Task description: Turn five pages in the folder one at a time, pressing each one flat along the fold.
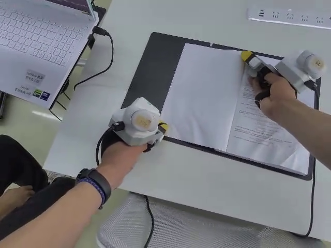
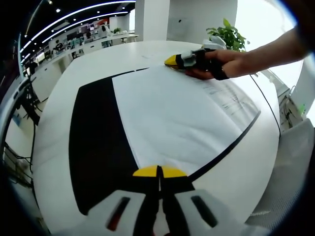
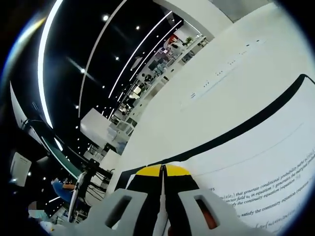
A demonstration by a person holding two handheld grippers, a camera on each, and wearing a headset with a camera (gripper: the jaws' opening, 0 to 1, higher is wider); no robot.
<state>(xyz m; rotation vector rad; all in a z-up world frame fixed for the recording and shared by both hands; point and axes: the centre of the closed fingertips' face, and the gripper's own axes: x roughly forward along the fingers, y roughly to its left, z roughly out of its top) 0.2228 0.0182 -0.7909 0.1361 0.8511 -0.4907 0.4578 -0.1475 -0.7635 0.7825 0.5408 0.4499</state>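
Right hand-held gripper (image 1: 247, 57), jaws together, on the open folder (image 1: 154, 72)

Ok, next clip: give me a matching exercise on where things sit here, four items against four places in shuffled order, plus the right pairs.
Things:
1. left gripper
2. right gripper
3. laptop
4. power strip

Places:
A. far side of the table, to the right
B. near edge of the folder, at the blank page
C. far left, beside the folder
D. far end of the fold, at the top of the printed page

Pairs: 1-B; 2-D; 3-C; 4-A
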